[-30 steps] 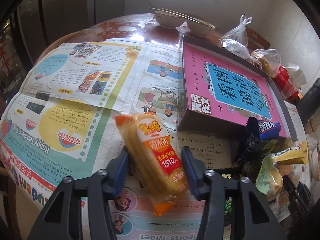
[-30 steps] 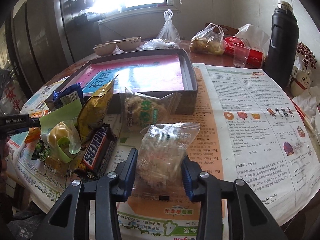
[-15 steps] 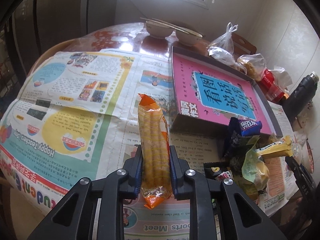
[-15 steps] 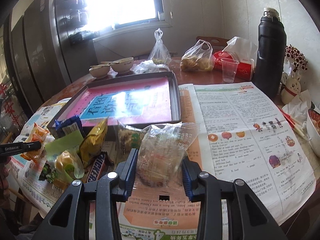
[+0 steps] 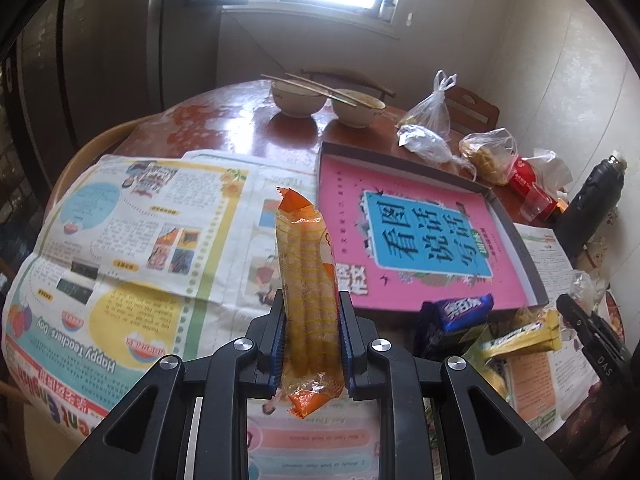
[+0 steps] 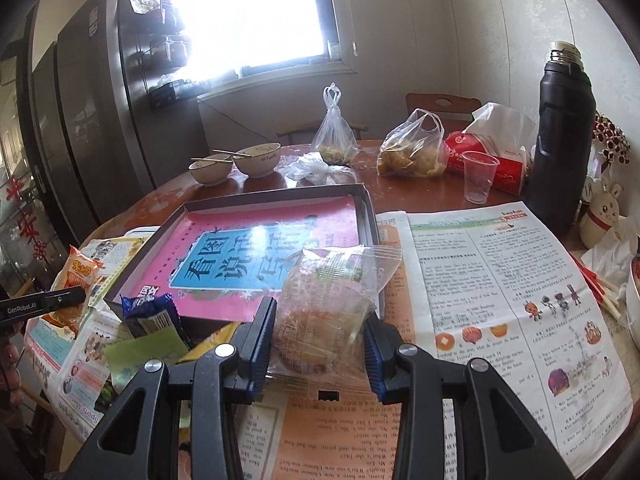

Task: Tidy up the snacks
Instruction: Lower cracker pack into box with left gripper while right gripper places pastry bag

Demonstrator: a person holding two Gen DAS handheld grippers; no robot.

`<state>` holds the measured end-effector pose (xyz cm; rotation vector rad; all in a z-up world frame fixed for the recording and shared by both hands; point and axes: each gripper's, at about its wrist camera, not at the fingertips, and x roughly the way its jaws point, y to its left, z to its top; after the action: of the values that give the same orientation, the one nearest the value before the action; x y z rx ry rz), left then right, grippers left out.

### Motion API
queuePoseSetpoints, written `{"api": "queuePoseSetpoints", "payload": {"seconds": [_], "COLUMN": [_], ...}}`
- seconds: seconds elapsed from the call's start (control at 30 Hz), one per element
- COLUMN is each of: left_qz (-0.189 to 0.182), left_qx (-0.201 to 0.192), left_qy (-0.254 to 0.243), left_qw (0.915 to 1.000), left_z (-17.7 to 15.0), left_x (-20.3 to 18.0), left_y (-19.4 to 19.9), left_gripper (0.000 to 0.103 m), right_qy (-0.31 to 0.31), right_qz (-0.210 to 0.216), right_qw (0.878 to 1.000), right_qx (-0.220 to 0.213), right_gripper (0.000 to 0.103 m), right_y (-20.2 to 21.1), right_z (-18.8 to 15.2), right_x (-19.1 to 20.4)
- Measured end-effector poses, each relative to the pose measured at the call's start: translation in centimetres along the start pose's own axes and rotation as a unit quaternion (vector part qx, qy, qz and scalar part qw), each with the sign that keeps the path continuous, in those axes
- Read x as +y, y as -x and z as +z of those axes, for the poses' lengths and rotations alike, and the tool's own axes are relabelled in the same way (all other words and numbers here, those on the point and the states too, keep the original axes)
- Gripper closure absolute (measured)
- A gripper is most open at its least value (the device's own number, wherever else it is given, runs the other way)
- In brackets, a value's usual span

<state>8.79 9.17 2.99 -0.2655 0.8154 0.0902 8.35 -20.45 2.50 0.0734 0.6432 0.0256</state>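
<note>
My left gripper [image 5: 311, 336] is shut on an orange pack of rice sticks [image 5: 308, 280] and holds it upright above the newspaper; the pack also shows in the right wrist view [image 6: 76, 280]. My right gripper [image 6: 318, 342] is shut on a clear bag with a pastry [image 6: 326, 312], lifted above the table. A shallow dark box with a pink and blue bottom [image 5: 424, 240] [image 6: 264, 256] lies ahead of both. A pile of snacks lies at its near edge: a blue pack [image 5: 460, 312] [image 6: 154, 316], a yellow pack [image 5: 524, 332], a green wrapper [image 6: 140, 354].
Newspaper [image 5: 132, 240] [image 6: 500, 300] covers the round wooden table. Two bowls with chopsticks [image 5: 320, 100] [image 6: 240, 162] and plastic bags [image 6: 412, 152] stand at the back. A clear cup [image 6: 478, 178], a red tissue pack [image 6: 492, 156] and a black flask [image 6: 564, 140] stand at the right.
Both grippers have risen with their snacks. The left gripper closed on the orange pack, which turned from lying flat to standing edge-on. The pastry bag now overlaps the box's corner in view.
</note>
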Motion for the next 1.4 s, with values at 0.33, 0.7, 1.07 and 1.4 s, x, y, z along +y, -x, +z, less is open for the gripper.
{"api": "queuePoseSetpoints", "payload": {"seconds": [0.33,0.7,1.07,1.4], "left_qz": [-0.016,-0.03,-0.049,-0.051], "left_qx": [0.012,0.033,0.055,0.072], "left_qy": [-0.02,-0.04,-0.038,-0.036], "left_qw": [0.9996,0.9982,0.9966,0.9954], "left_z": [2.5,4.4,5.0,4.4], "left_x": [-2.7,-4.5,-4.9,-4.9], "left_y": [-2.3,-5.1,-7.8,-9.2], "left_gripper": [0.08,0.08,0.08,0.08], "right_qy": [-0.007,-0.014,-0.013,-0.014], "right_qz": [0.007,0.004,0.012,0.007], "right_qw": [1.0,1.0,0.997,0.995], "right_qx": [0.002,0.025,0.069,0.103], "right_gripper": [0.063,0.063,0.063,0.062], "right_y": [-1.9,-4.5,-7.4,-8.9], "right_z": [2.3,3.6,3.6,2.8], "right_x": [0.2,-0.4,-0.4,-0.5]}}
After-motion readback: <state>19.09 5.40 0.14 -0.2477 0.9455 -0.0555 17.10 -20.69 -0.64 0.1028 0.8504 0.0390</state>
